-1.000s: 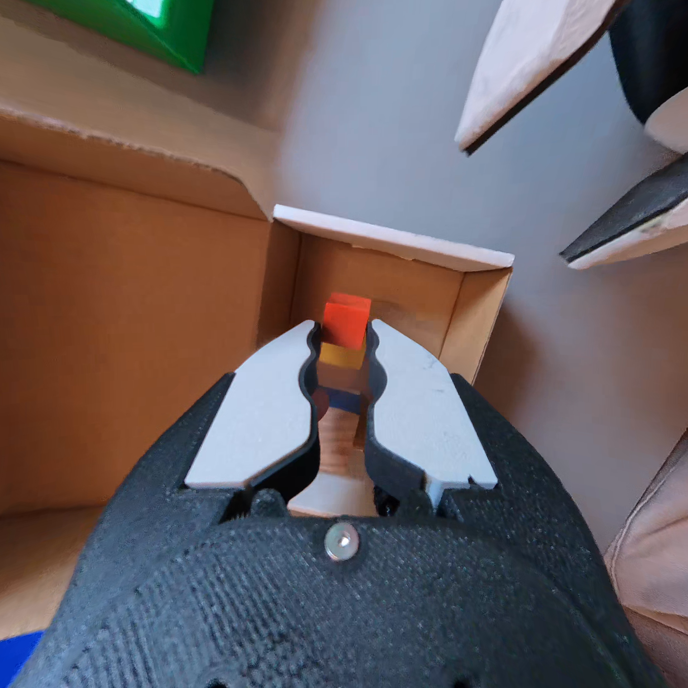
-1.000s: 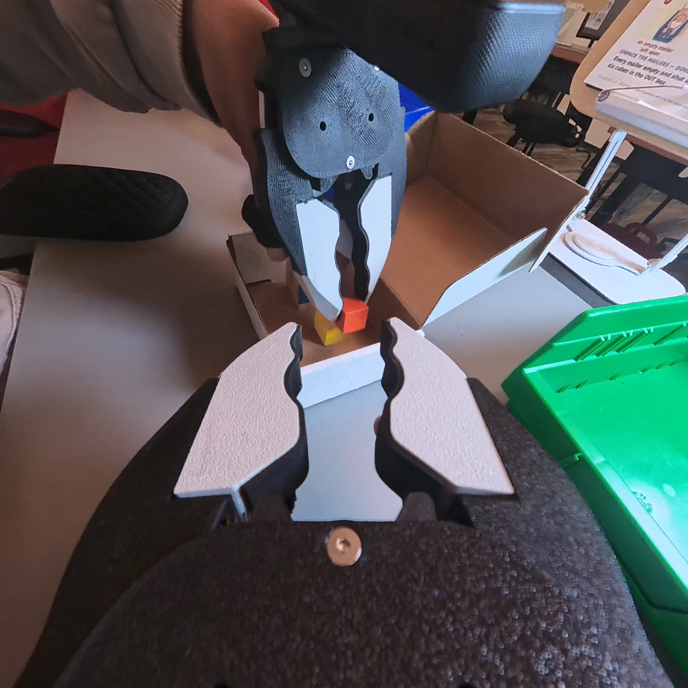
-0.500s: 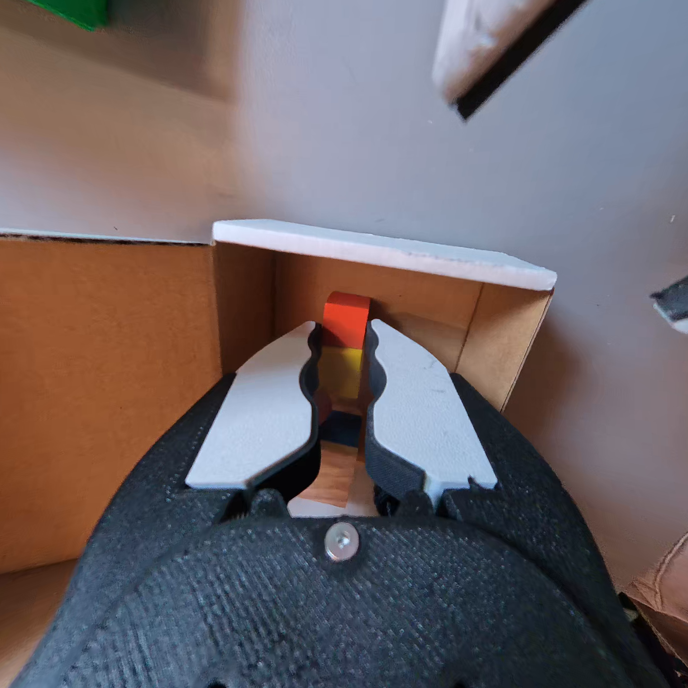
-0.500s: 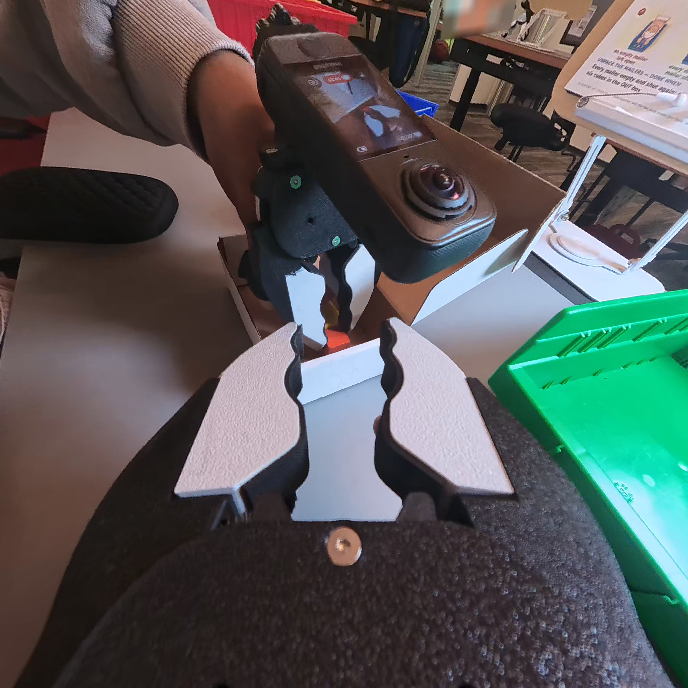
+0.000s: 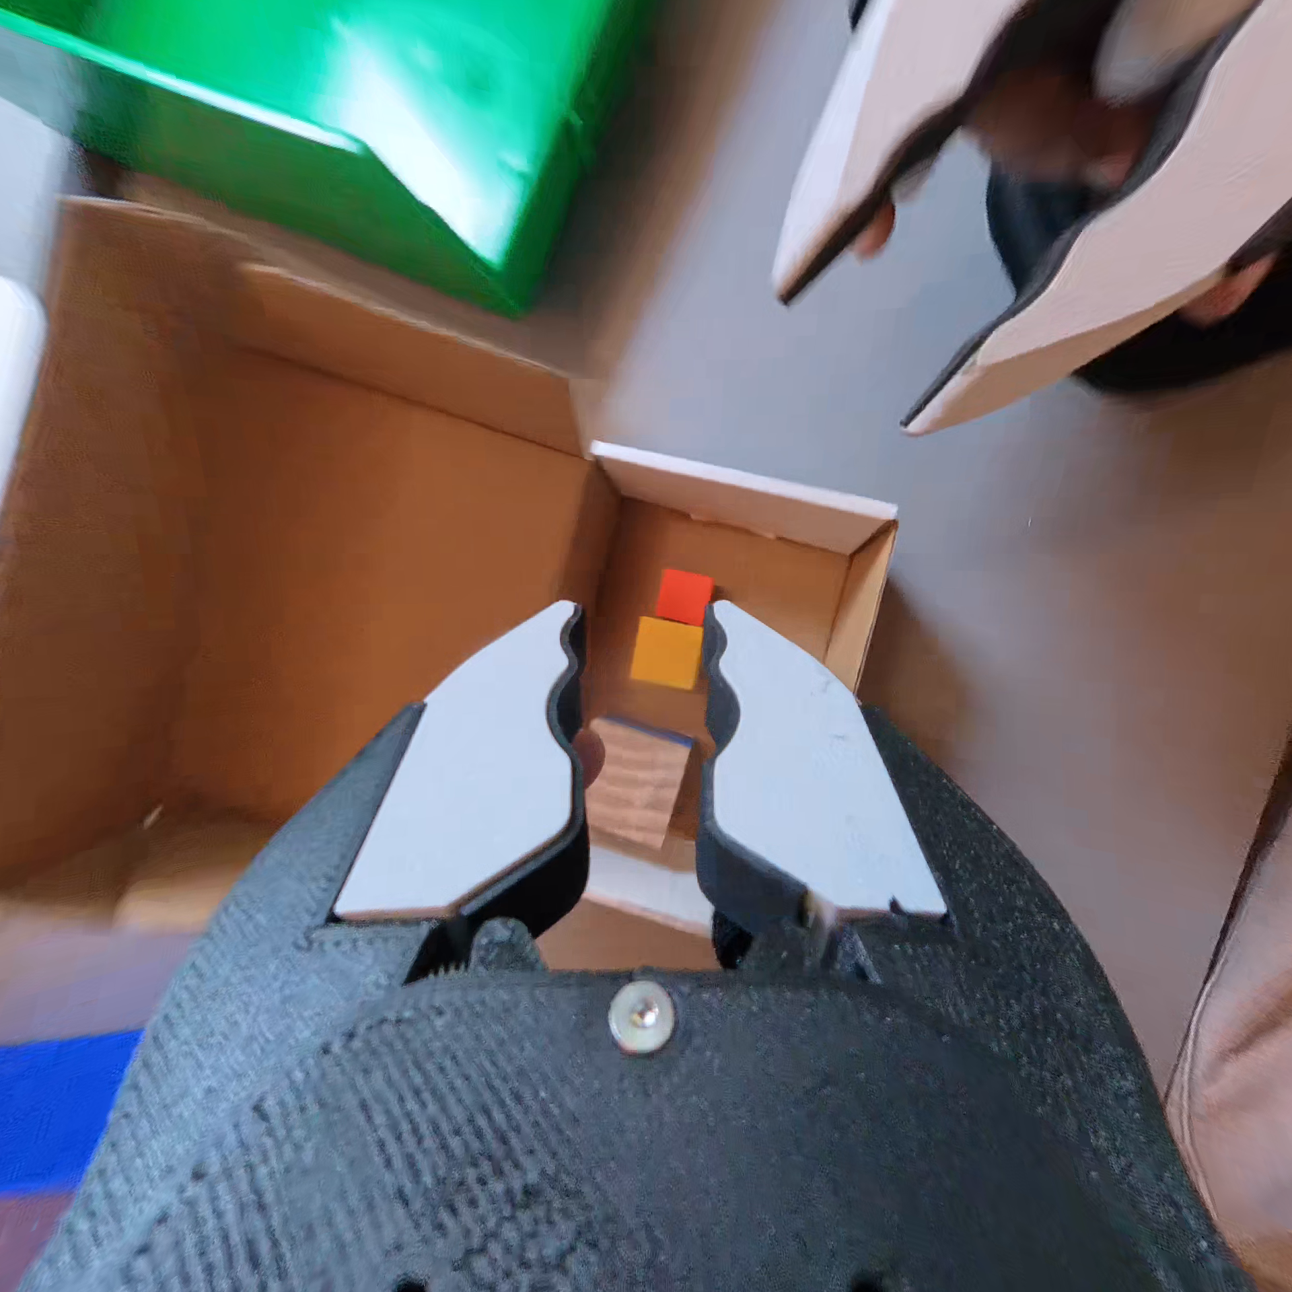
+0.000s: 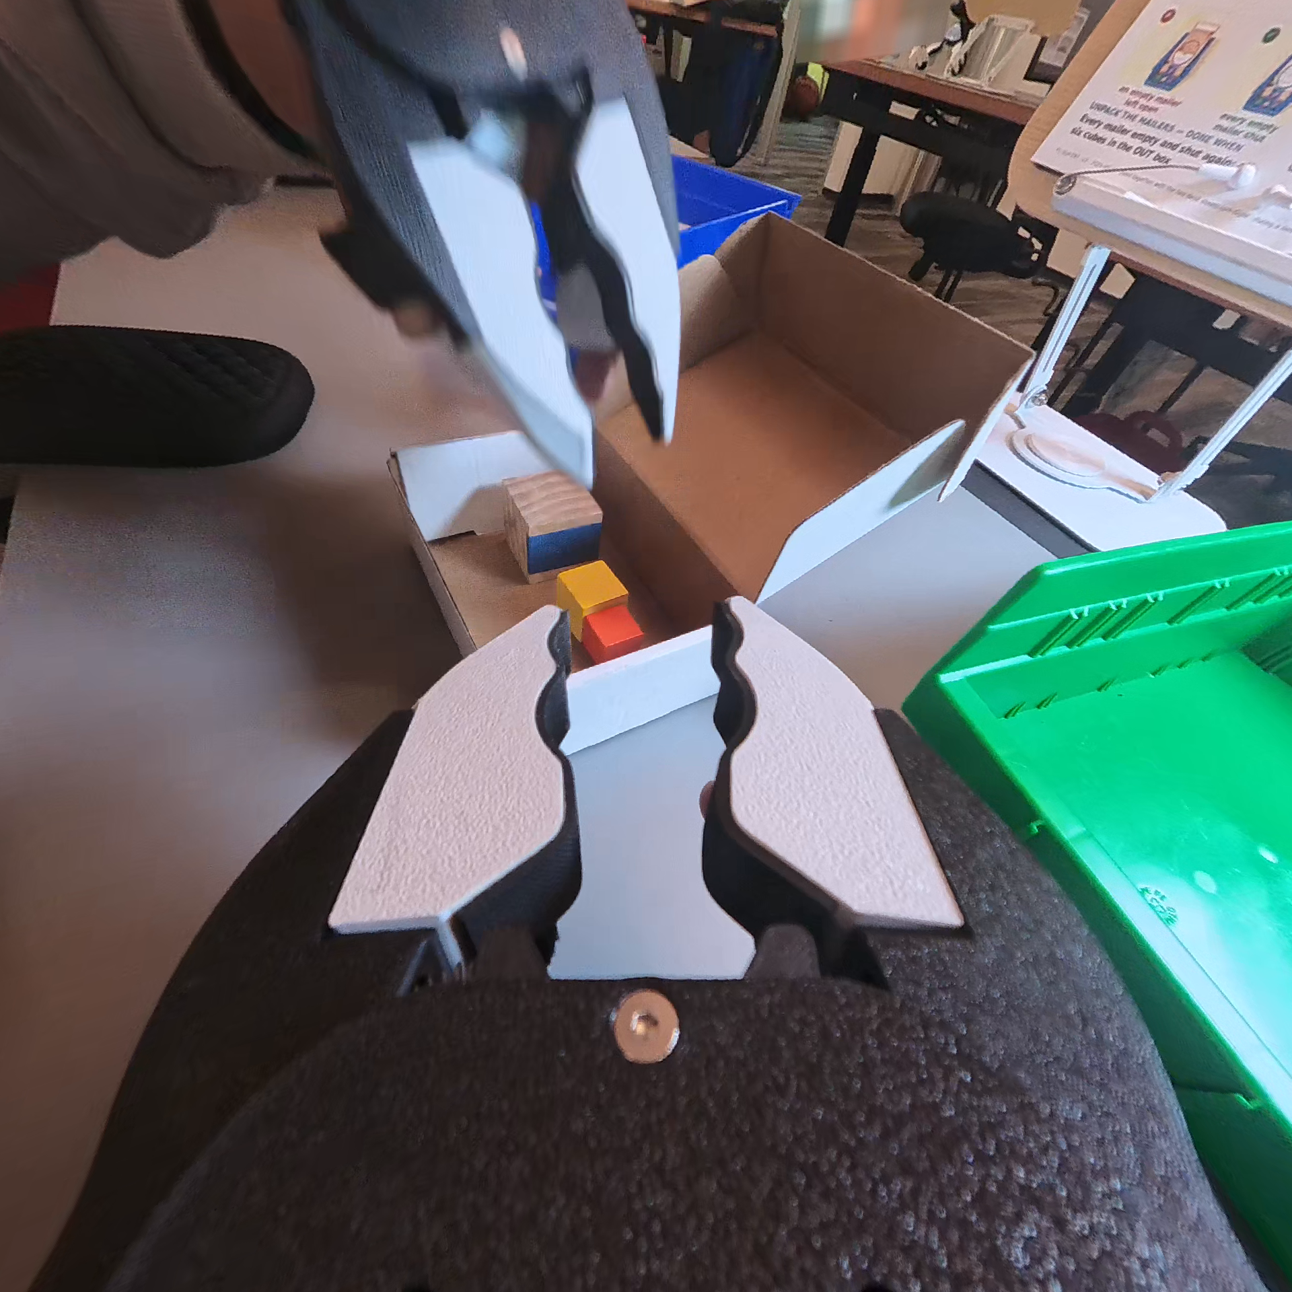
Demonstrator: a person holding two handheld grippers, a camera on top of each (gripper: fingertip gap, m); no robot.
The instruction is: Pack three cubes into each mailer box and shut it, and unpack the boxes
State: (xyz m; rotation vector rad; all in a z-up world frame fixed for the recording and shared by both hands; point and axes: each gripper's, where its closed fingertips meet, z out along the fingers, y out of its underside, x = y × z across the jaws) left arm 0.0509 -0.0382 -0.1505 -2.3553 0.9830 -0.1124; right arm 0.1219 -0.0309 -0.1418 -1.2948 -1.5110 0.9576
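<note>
An open cardboard mailer box (image 6: 643,688) lies on the grey table, its lid (image 6: 804,391) standing up behind. Inside lie a red cube (image 6: 612,633), a yellow cube (image 6: 591,591) and a larger wooden cube with a blue side (image 6: 556,528). They also show in the left wrist view: red cube (image 5: 685,594), yellow cube (image 5: 665,651), wooden cube (image 5: 636,793). My left gripper (image 5: 642,615) is open and empty, raised above the box; it also shows in the right wrist view (image 6: 622,440). My right gripper (image 6: 636,619) is open and empty, just in front of the box's white front wall.
A green bin (image 6: 1132,783) stands right of the box; it also shows in the left wrist view (image 5: 314,126). A blue bin (image 6: 727,203) stands behind the box. A white stand with a sheet (image 6: 1160,140) is at the back right. A black padded object (image 6: 140,398) lies at the left. Across from one pair of fingers to the other is roughly 8 cm. It is some 7 cm from my left tips to the yellow cube (image 6: 591,591). It turns up in the left wrist view (image 5: 682,639) as well.
My left gripper let go of the red cube in the box, opened, and rose up away from it. The right gripper stayed in place, open.
</note>
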